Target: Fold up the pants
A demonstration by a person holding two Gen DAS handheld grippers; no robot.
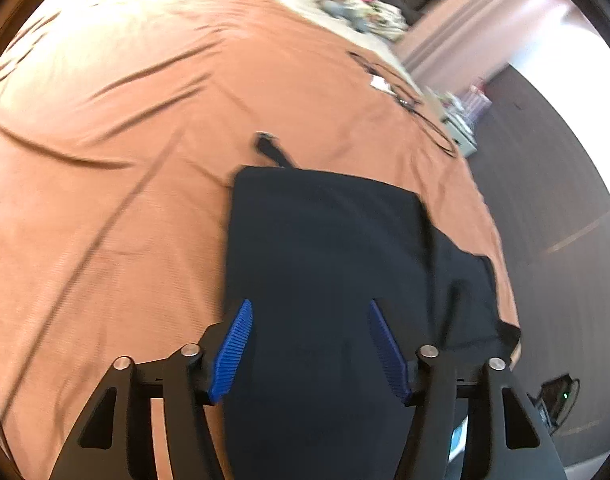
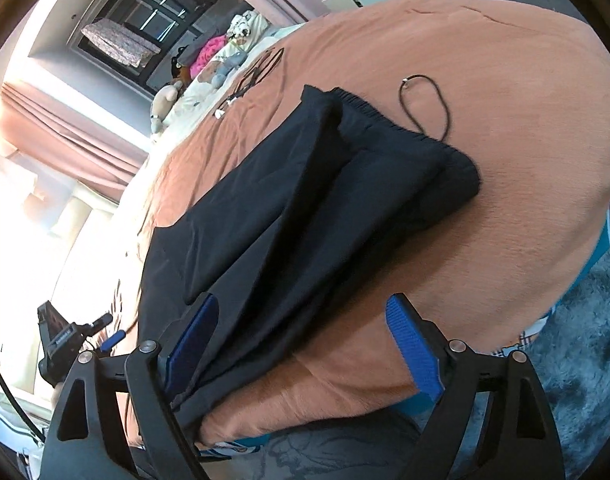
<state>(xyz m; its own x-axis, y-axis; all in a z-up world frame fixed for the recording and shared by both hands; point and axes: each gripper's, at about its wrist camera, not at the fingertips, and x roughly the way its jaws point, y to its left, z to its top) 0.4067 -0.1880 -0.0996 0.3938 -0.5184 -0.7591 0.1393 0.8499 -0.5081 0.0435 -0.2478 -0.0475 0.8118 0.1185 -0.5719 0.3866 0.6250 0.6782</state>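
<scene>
Orange bedspread [image 2: 505, 100]: is covering the whole bed, creased in long lines in the left wrist view.
Pants [image 2: 305, 200]: dark navy, lying folded lengthwise on the bedspread near the bed's edge, waistband at the far end and the legs hanging over the near edge in the right wrist view.
Right gripper [image 2: 309, 320]: is hovering at the bed's edge with its blue fingers [image 2: 415, 354] standing wide; one finger is lying against the pant leg, the other is over bare bedspread, and nothing is pinched.
Left gripper [image 1: 309, 308]: is hanging above the folded pants [image 1: 325, 240], fingers apart at a middling width, gripping no cloth.
Drawstring cord [image 2: 427, 102]: is lying looped on the bedspread just beside the waistband.
</scene>
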